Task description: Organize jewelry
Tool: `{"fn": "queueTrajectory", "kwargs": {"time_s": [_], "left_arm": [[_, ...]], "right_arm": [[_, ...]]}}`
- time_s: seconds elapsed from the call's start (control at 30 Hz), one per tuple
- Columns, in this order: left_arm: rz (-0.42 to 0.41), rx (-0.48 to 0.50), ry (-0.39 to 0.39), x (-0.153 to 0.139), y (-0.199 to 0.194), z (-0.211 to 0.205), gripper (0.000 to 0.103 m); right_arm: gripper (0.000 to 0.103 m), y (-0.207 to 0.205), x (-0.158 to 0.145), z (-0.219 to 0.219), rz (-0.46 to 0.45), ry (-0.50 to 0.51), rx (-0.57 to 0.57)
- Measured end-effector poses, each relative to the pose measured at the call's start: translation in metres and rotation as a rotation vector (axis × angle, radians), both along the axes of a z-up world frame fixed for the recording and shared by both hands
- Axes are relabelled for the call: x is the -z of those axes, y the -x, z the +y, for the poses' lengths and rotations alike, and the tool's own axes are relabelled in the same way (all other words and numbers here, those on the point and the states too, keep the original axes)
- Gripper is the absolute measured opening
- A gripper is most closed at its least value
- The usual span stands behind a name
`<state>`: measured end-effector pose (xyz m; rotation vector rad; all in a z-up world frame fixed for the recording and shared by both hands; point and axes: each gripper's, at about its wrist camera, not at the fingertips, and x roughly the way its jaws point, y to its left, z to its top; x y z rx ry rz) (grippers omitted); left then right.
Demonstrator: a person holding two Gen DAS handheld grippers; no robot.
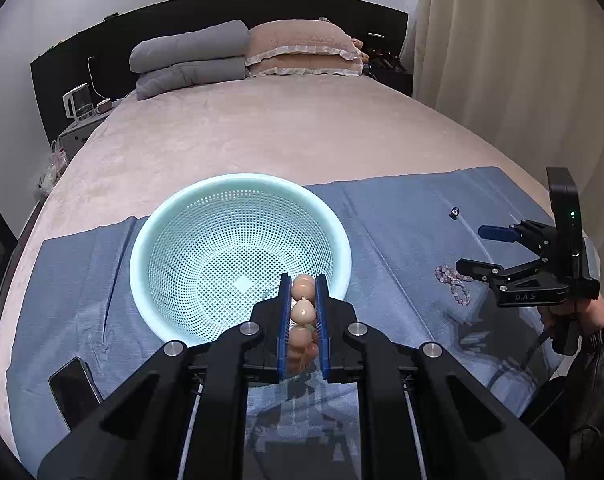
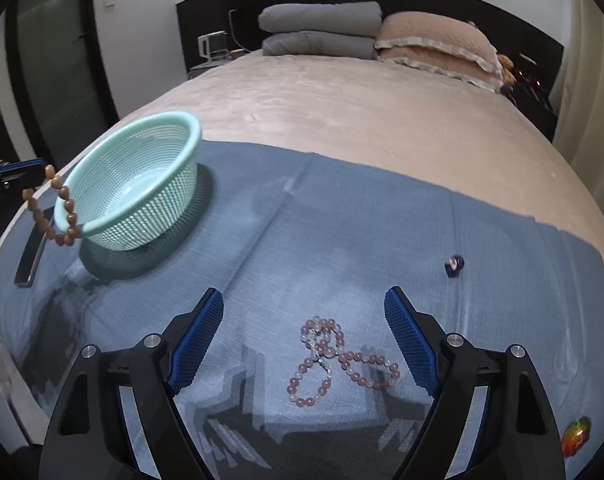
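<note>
On a bed in a dim bedroom, the left gripper (image 1: 303, 312) pinches a bracelet of tan beads (image 1: 303, 312) between its blue-padded fingers (image 1: 286, 320), holding it at the near rim of a pale green basket (image 1: 174, 208); from the right wrist camera the bracelet hangs in a loop just beside the basket's outer wall. The right gripper (image 2: 303, 340) hovers with its fingers (image 2: 198, 340) spread wide over a string of pink beads (image 2: 337, 360), which lies looped on a blue cloth (image 2: 341, 232) and sits between the two pads without touching them.

The cloth is spread across the foot of the bed (image 1: 262, 128), which is covered in a beige blanket. A black phone (image 1: 72, 388) lies on the cloth near the basket, on the left. A small dark blue ring (image 2: 454, 265) rests well apart from the pink beads, farther out on the right, and a small rainbow-coloured piece (image 2: 576, 436) lies at the cloth's near right edge.

At the head of the bed, two grey pillows (image 1: 190, 58) are stacked beside two pink frilled pillows (image 1: 305, 50) against a black headboard (image 1: 62, 80). A nightstand (image 1: 80, 130) with a white kettle (image 1: 78, 102) stands at the left, and cream curtains (image 1: 501, 60) hang at the right.
</note>
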<state>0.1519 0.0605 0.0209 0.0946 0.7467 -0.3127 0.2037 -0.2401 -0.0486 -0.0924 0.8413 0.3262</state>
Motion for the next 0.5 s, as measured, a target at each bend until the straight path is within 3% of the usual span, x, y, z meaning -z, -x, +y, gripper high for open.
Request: {"fn": "queueTrajectory", "kwargs": {"time_s": [0.07,0.33,0.37,0.4,0.5], "left_arm": [[0.003,0.002,0.005,0.000,0.000,0.004,0.012],[0.018,-0.010,-0.004,0.005,-0.001,0.013,0.012],[0.019,-0.012,-0.004,0.005,0.000,0.014,0.012],[0.020,-0.013,-0.002,0.005,0.000,0.015,0.012],[0.022,-0.019,0.004,0.005,0.001,0.020,0.012]], "right_arm": [[0.078,-0.003,0.010,-0.004,0.021,0.009,0.027],[0.048,-0.012,0.051,-0.007,0.143,0.062,0.048],[0.042,-0.010,0.053,-0.005,0.121,0.091,0.053],[0.029,-0.009,0.054,-0.003,0.103,0.124,0.063],[0.006,-0.007,0.056,-0.005,0.078,0.130,0.102]]}}
